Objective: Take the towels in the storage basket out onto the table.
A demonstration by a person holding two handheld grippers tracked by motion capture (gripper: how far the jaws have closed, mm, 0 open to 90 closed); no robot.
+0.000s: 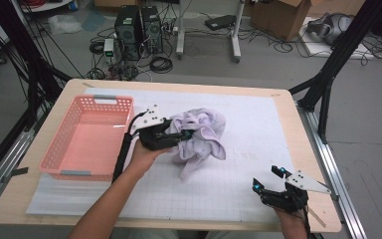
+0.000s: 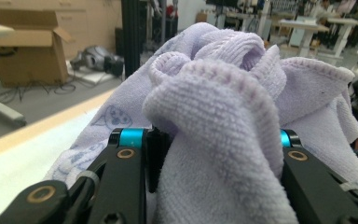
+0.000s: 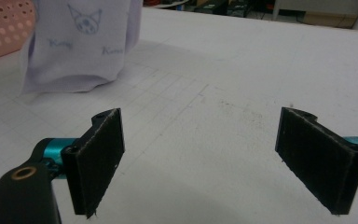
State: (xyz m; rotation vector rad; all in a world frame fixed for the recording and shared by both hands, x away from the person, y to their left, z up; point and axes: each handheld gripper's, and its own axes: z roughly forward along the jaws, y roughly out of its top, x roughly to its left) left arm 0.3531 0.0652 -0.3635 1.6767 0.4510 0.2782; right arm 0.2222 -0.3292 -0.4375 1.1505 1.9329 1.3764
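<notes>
A crumpled lavender towel (image 1: 202, 135) with small printed cartoon figures is bunched over the middle of the white grid mat (image 1: 258, 124). My left gripper (image 1: 184, 135) reaches into it from the left and is shut on a thick fold. In the left gripper view the towel (image 2: 223, 112) bulges up between both jaws of that gripper (image 2: 209, 140) and hides their pads. My right gripper (image 1: 267, 178) rests near the table's front right corner, open and holding nothing. In the right gripper view its pads (image 3: 200, 154) stand wide apart over bare mat, with the towel's hanging edge (image 3: 79, 42) far off at the upper left.
A pink perforated plastic basket (image 1: 54, 149) sits on the left side of the table, just left of my left hand; its corner shows in the right gripper view (image 3: 0, 28). Black frame posts flank the table. Computers, cables and cardboard boxes lie on the floor beyond.
</notes>
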